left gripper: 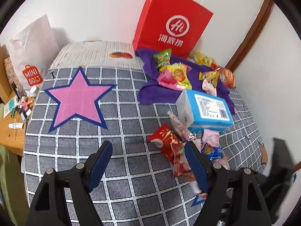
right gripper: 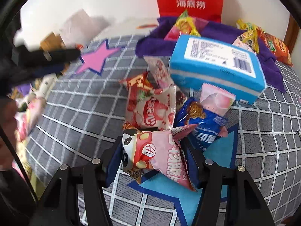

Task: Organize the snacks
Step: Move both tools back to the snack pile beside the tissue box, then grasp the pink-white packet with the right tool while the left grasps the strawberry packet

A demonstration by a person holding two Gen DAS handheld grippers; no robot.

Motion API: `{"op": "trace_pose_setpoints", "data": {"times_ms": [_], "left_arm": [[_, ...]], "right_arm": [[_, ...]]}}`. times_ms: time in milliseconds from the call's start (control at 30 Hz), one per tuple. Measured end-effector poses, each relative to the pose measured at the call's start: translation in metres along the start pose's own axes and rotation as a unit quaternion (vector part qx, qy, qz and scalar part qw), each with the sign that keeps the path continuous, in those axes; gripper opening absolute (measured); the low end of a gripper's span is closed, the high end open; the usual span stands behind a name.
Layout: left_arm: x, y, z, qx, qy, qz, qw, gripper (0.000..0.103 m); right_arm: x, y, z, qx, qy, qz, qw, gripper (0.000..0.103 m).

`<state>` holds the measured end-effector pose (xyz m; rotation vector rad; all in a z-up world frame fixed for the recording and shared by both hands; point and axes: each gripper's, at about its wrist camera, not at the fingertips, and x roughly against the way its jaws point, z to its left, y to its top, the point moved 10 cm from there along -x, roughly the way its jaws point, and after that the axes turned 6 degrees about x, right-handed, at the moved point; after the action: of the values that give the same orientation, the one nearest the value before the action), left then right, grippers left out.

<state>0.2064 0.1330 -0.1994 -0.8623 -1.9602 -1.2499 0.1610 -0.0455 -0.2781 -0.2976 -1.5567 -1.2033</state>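
The right gripper (right gripper: 152, 150) has its blue-padded jaws pressed against the two sides of a pink panda snack packet (right gripper: 156, 154), pinching it above the blue star (right gripper: 169, 186) marked on the grey checked bedspread (right gripper: 79, 116). Just beyond that packet, farther from the gripper, lie a strawberry packet (right gripper: 152, 111) and a dark blue packet (right gripper: 203, 124), touching one another, with a pale peach packet (right gripper: 216, 99) tucked partly under the blue tissue pack (right gripper: 218, 66). Behind the tissue pack a purple towel (right gripper: 222, 32) carries more snacks, and a red paper bag (right gripper: 190, 0) stands against the wall. The left gripper (left gripper: 148, 158) hangs with its jaws spread and nothing between them; the red snack packet (left gripper: 167, 143) lies just past its right fingertip, nearer the tissue pack, while the pink star (left gripper: 79, 101) sits well off on the far side from that pack.
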Motion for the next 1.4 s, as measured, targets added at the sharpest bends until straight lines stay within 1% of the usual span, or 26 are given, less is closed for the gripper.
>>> {"op": "trace_pose_setpoints", "data": {"times_ms": [133,233,367,467,533,600,667,733,767,833,1000,1033,1067,1100,1200,1300,1400], "left_arm": [[-0.017,-0.010,-0.008,-0.002,-0.002,0.017,0.9999,0.078],[-0.032,-0.019,-0.018,-0.008,-0.005,0.032,0.9994,0.078],[-0.054,-0.032,-0.036,-0.017,-0.008,0.055,0.9983,0.078],[-0.069,-0.041,-0.049,-0.013,-0.020,0.073,0.9970,0.077],[-0.075,-0.046,-0.058,-0.010,-0.030,0.080,0.9963,0.077],[-0.082,-0.052,-0.069,-0.013,-0.031,0.088,0.9956,0.078],[-0.089,-0.058,-0.078,-0.024,-0.023,0.096,0.9948,0.078],[-0.098,-0.064,-0.082,-0.033,-0.004,0.104,0.9940,0.078],[-0.100,-0.065,-0.084,-0.036,0.005,0.099,0.9944,0.079],[-0.102,-0.063,-0.087,-0.032,0.011,0.086,0.9957,0.080],[-0.104,-0.061,-0.087,-0.024,0.023,0.069,0.9971,0.080],[-0.104,-0.061,-0.087,-0.023,0.025,0.066,0.9972,0.071],[-0.103,-0.060,-0.085,-0.022,0.030,0.059,0.9976,0.064],[-0.102,-0.060,-0.084,-0.020,0.027,0.057,0.9978,0.062],[-0.096,-0.058,-0.079,0.005,0.002,0.064,0.9979,0.047],[-0.090,-0.058,-0.073,0.020,-0.014,0.068,0.9974,0.044],[-0.083,-0.058,-0.069,0.020,-0.012,0.060,0.9979,0.041]], "right_arm": [[0.027,0.003,-0.017,-0.015,-0.006,-0.032,0.999,0.060],[0.045,0.006,-0.043,-0.037,-0.018,-0.053,0.998,0.060],[0.058,0.001,-0.085,-0.070,-0.052,-0.066,0.994,0.060],[0.063,-0.009,-0.119,-0.095,-0.076,-0.069,0.990,0.060],[0.063,-0.016,-0.133,-0.110,-0.075,-0.069,0.989,0.060],[0.061,-0.022,-0.142,-0.119,-0.071,-0.067,0.988,0.060],[0.057,-0.028,-0.150,-0.128,-0.068,-0.065,0.987,0.060],[0.053,-0.028,-0.151,-0.130,-0.062,-0.064,0.987,0.060],[0.053,-0.029,-0.152,-0.131,-0.061,-0.064,0.987,0.060],[0.054,-0.032,-0.155,-0.132,-0.058,-0.066,0.987,0.060],[0.058,-0.034,-0.156,-0.129,-0.056,-0.070,0.988,0.060],[0.058,-0.035,-0.156,-0.129,-0.058,-0.070,0.987,0.060],[0.058,-0.035,-0.156,-0.129,-0.061,-0.070,0.987,0.060],[0.058,-0.035,-0.157,-0.129,-0.065,-0.069,0.987,0.060],[0.059,-0.036,-0.157,-0.127,-0.073,-0.070,0.987,0.060],[0.061,-0.035,-0.154,-0.124,-0.076,-0.070,0.987,0.060],[0.066,-0.035,-0.150,-0.119,-0.079,-0.074,0.987,0.060]]}}
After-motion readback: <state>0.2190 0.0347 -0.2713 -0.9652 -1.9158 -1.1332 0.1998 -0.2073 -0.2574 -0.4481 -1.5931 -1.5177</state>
